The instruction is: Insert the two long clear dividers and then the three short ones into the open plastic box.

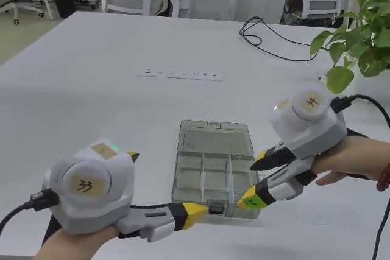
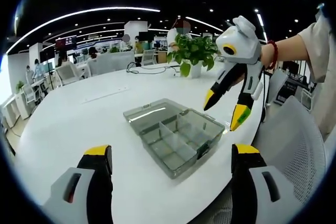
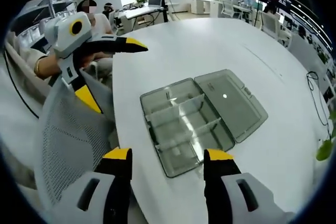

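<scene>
Here, the plastic box (image 1: 210, 175) lies between two wide-spread, empty grippers: left gripper (image 1: 183, 220) at its near edge, right gripper (image 1: 255, 181) beside its right side

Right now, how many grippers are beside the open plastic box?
2. The left gripper is at the near edge of the box, jaws open. The right gripper hovers at its right side, jaws open too.
</scene>
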Demonstrator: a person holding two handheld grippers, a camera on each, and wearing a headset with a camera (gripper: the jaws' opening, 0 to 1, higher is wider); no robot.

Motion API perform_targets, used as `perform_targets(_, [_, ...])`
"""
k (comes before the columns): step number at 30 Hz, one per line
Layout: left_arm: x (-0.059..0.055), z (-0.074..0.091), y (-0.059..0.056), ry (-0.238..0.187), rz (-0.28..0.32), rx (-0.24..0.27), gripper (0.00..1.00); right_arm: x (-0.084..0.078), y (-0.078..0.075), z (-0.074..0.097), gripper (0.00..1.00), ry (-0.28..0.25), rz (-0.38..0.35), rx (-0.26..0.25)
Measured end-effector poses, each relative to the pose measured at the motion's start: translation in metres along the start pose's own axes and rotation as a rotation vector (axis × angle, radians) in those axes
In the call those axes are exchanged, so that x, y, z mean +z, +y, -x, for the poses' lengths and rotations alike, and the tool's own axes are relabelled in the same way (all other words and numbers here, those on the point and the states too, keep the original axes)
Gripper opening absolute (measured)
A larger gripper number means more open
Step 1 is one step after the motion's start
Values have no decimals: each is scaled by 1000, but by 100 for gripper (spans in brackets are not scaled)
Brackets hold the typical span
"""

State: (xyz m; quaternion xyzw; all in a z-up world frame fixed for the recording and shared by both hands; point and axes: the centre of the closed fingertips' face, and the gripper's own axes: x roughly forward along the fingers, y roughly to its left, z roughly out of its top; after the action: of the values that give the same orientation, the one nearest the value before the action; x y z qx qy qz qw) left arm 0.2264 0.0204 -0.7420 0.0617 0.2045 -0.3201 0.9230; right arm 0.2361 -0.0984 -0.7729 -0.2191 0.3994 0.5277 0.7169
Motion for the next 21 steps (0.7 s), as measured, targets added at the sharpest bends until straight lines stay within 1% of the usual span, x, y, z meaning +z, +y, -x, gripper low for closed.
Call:
perform_targets(4, [-2,-1,-1,19,-11,-4,95,-9,-8,9,57,-10,-13,-12])
perform_targets(8, [-4,-4,-6,43,-27,-27,94,-19,-17,15,59,-2,-12,-36])
perform_targets(10, [-7,-5,-8,71,-59,-31,93,-26,-22,19,60,-2,-17,-45])
perform_targets(12, [-6,-7,-8,81,-72,-29,92,-30,-26,21,60,-4,-18,-51])
perform_targets(14, [-4,-8,-8,83,-69,-33,93,-36,-29,22,62,-6,-16,-55])
perform_targets(18, [0,-9,-8,85,-81,-30,92,-48,-33,22,63,10,-5,-55])
perform_targets(21, [2,-10,-9,80,-76,-32,93,-56,-35,22,63,19,-5,-51])
